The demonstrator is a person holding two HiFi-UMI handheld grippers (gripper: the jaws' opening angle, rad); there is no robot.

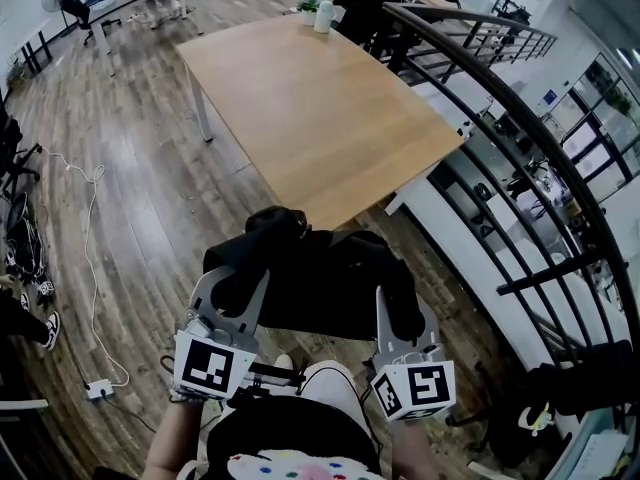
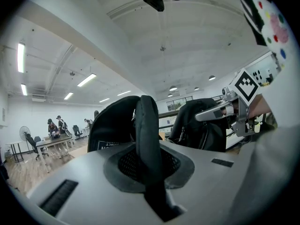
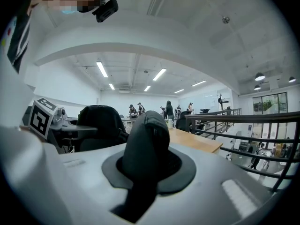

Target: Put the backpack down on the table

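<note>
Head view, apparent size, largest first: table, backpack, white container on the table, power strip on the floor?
1. table
2. backpack, nearer the camera
3. white container and power strip: look alike, not ranked; the container stands much farther off.

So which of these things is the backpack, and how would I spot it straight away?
Find the big wooden table in the middle of the room. Just off its near corner, the backpack hangs between the left gripper and the right gripper, each clamped on it. It is the only soft black bundle held in the air.
</note>
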